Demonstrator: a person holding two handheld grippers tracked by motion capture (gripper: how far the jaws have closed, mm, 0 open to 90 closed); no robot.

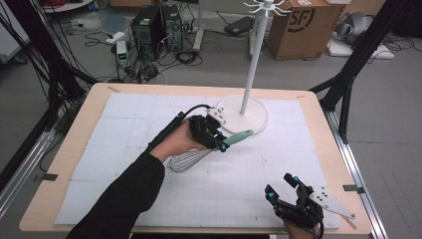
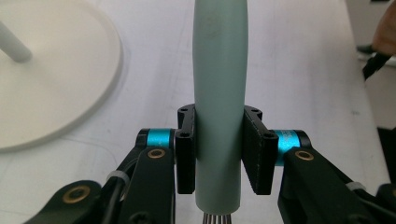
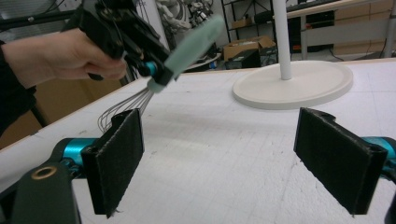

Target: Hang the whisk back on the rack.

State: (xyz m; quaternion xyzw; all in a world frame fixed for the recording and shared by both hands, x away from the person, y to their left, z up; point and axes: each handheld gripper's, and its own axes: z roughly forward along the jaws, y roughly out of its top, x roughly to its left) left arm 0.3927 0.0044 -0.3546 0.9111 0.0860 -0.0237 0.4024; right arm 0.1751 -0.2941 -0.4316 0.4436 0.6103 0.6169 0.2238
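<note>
A wire whisk [image 1: 191, 158] with a pale green handle [image 1: 239, 137] is held above the white mat, its wires pointing toward the person and its handle toward the stand. My left gripper [image 1: 219, 142] is shut on the handle [image 2: 219, 93], low near the wires [image 3: 123, 108]. The white stand has a round base [image 1: 249, 113], a tall pole [image 1: 254, 55] and hooks on top [image 1: 266, 7]. My right gripper [image 1: 281, 186] stands open near the table's front right, pads [image 3: 119, 154] wide apart with nothing between them.
A white gridded mat [image 1: 124, 124] covers the wooden table [image 1: 74, 134]. Beyond the far edge the floor holds computer cases [image 1: 154, 25], cables and a cardboard box [image 1: 303, 25]. Black frame legs [image 1: 358, 64] stand at the right.
</note>
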